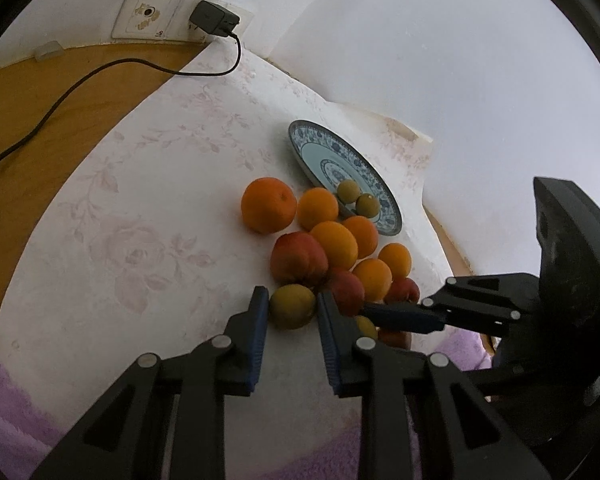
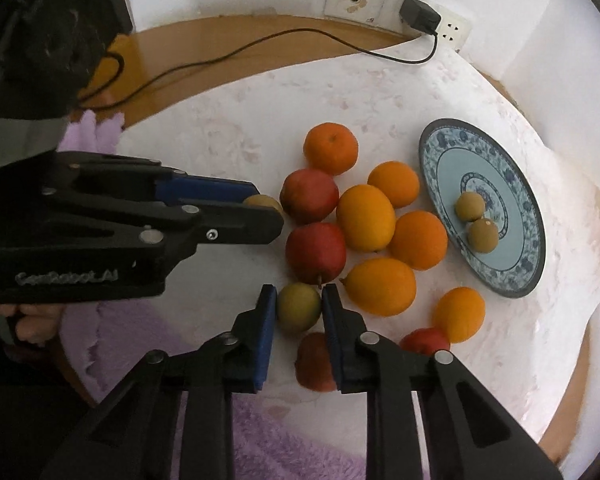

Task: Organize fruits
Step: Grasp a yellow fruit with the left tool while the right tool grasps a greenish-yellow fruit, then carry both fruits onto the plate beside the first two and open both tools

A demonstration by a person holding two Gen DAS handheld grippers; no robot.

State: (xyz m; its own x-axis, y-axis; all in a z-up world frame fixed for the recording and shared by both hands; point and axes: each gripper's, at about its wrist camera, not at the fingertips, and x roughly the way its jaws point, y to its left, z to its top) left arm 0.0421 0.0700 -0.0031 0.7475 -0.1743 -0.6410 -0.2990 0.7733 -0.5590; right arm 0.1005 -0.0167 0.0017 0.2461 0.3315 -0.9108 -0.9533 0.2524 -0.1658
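Floral tablecloth (image 2: 228, 128), frame centre: both grippers, left (image 1: 293, 306) and right (image 2: 299, 307), each clamp a small greenish fruit; next, lift toward the plate (image 2: 432, 152) upper right.

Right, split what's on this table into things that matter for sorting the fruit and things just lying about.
For the job:
plate
two green fruits on plate
oranges
red apples
green fruit between left fingers
green fruit between right fingers

Lying about:
charger
cable
wall sockets

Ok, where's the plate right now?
The blue patterned plate sits on the right side of the white cloth in the right wrist view, just right of the orange pile, with two small green fruits on it.
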